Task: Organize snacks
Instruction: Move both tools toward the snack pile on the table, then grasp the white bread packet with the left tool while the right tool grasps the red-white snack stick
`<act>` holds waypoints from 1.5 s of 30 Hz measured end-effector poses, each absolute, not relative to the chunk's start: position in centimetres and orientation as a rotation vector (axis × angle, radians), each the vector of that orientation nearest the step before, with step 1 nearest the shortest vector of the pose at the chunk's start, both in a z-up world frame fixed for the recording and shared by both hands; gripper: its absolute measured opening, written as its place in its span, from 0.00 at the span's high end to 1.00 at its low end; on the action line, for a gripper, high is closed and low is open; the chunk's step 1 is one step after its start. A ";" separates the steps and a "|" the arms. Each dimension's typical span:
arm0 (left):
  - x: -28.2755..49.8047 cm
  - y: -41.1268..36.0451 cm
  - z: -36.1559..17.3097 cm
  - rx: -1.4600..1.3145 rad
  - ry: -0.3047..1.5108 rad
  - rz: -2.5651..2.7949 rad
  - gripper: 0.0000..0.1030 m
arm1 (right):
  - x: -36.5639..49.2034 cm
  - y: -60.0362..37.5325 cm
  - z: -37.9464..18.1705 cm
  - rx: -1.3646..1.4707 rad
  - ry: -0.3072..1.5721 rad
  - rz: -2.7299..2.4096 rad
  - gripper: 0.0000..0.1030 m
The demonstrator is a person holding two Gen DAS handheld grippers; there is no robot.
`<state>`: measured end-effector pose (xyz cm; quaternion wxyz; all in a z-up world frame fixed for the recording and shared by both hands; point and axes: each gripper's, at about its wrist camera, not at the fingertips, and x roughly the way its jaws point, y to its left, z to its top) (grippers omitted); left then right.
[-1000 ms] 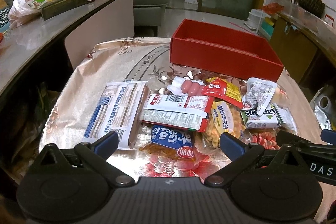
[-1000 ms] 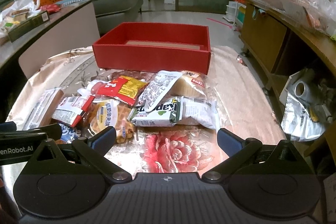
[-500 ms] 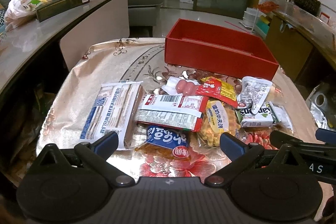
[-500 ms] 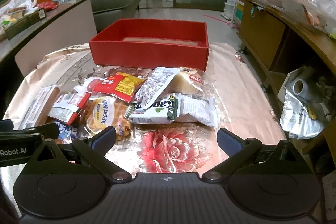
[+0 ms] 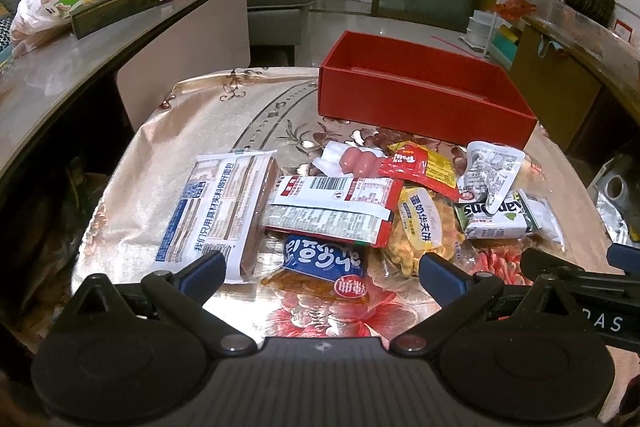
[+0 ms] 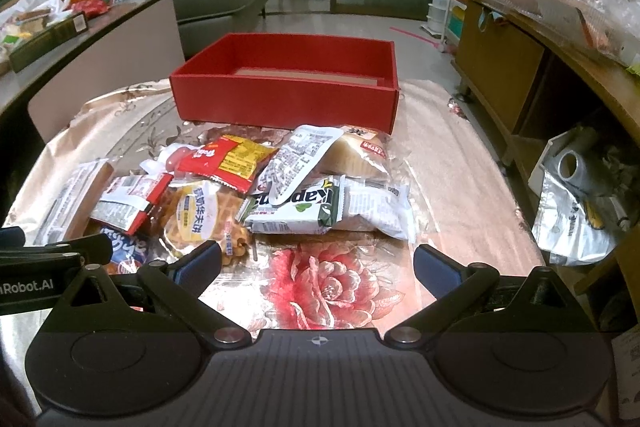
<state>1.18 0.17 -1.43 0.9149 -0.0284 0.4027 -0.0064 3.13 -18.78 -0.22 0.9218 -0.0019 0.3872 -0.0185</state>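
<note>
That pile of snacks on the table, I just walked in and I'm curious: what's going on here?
A person holds a gripper in each hand, and both the left gripper and the right gripper hover open at the near edge of the table, holding nothing. The snack packets lie in a loose heap on the floral tablecloth. The red box behind the heap looks empty, as far as its inside shows, so sorting has not started.

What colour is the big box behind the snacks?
The box is red, clearest in the right wrist view.
</note>
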 end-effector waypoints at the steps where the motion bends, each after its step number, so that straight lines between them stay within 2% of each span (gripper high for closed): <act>1: 1.2 0.2 -1.4 -0.057 0.830 -0.013 0.05 | 3.1 -18.8 -0.2 -0.004 0.796 -0.038 0.00; 18: 1.4 1.1 -1.4 -0.064 0.838 0.005 0.05 | 3.8 -17.8 -0.5 -0.022 0.827 -0.020 0.00; 35: 3.2 5.8 -0.7 -0.135 0.888 0.045 0.05 | 7.2 -14.4 0.8 -0.083 0.863 0.170 0.00; 45: 7.2 7.6 -1.3 -0.014 0.921 0.067 0.05 | 10.1 -11.1 1.9 -0.299 0.849 0.360 0.00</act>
